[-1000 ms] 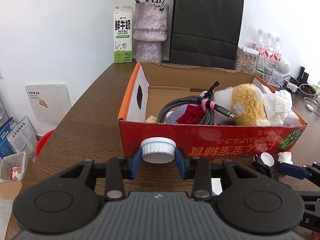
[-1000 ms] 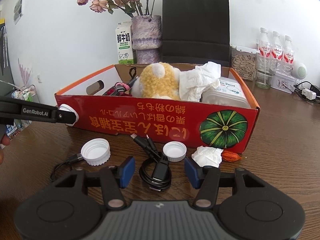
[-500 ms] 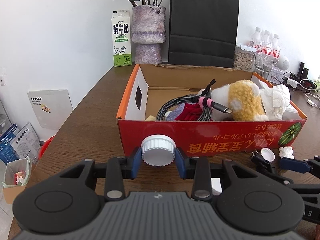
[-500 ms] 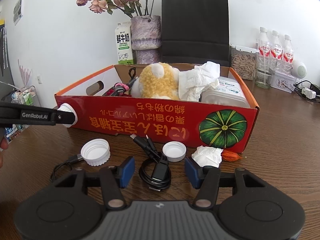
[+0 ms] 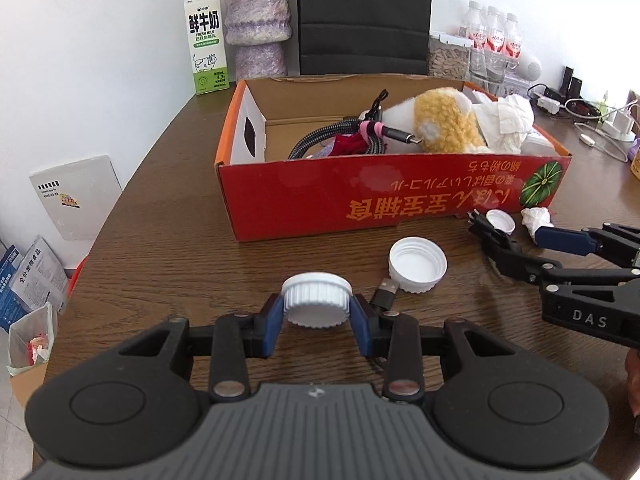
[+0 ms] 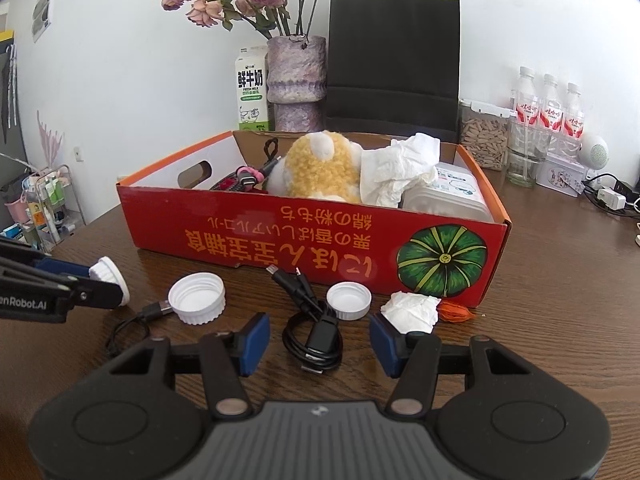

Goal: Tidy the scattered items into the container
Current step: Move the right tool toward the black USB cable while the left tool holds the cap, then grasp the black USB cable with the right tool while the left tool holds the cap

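Observation:
My left gripper [image 5: 317, 312] is shut on a white ribbed bottle cap [image 5: 316, 305] and holds it above the table, in front of the red cardboard box [image 5: 360, 196]. The box holds a plush toy [image 6: 320, 170], cables, tissue and a plastic tub. My right gripper [image 6: 318, 342] is open over a coiled black cable [image 6: 316, 336] on the table. Two more white caps [image 6: 197, 298] [image 6: 348, 300], a crumpled tissue [image 6: 412, 310] and an orange scrap [image 6: 456, 312] lie in front of the box.
Behind the box stand a milk carton [image 6: 251, 94], a vase of dried flowers [image 6: 296, 80], a black paper bag [image 6: 394, 64], a jar and water bottles [image 6: 548, 106]. Chargers and cords lie at the right [image 5: 592, 120]. The table's left edge [image 5: 132, 184] drops to the floor.
My left gripper has pulled back and down from the box's front wall, the cap still in it. The right gripper has hardly moved.

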{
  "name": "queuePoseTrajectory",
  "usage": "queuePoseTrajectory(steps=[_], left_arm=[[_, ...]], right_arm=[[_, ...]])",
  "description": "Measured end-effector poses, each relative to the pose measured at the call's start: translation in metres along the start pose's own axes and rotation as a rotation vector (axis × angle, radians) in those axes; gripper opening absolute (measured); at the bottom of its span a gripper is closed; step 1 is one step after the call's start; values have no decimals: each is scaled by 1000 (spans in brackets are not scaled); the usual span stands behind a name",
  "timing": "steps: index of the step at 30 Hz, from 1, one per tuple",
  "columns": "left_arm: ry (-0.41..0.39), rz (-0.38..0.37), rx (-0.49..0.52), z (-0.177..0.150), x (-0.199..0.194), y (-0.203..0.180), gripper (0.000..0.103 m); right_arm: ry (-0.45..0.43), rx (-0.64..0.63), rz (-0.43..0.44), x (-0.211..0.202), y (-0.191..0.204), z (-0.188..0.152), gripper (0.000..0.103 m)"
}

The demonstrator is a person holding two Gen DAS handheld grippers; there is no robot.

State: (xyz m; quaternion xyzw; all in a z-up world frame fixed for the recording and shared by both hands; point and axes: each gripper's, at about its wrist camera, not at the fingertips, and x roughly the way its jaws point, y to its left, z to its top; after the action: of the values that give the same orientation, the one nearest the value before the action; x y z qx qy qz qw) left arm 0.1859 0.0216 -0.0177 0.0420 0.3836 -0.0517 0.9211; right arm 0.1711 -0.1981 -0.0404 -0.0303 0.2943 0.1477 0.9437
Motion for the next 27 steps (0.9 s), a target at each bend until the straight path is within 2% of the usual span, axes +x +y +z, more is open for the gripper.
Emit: queuePoseTrajectory(steps=[3, 6, 11, 20, 24, 27], left_arm=[[33, 3, -5, 1, 11, -2, 36], [12, -33, -28, 0, 8, -1, 36], [11, -25, -39, 4, 11, -1, 36], [43, -2, 94, 9, 4, -6, 37], [39, 6, 88, 14, 8, -6, 38], [25, 8, 61, 16, 9, -5, 46]], right_arm=[[4, 4, -3, -2, -1, -2, 54], [3, 5, -8, -6, -3, -4, 54], [10, 13, -15, -6, -7, -4, 54], [10, 5, -15, -5, -6, -5, 54], [10, 6, -14, -5, -5, -5, 54], [9, 4, -13, -5, -5, -5, 54]])
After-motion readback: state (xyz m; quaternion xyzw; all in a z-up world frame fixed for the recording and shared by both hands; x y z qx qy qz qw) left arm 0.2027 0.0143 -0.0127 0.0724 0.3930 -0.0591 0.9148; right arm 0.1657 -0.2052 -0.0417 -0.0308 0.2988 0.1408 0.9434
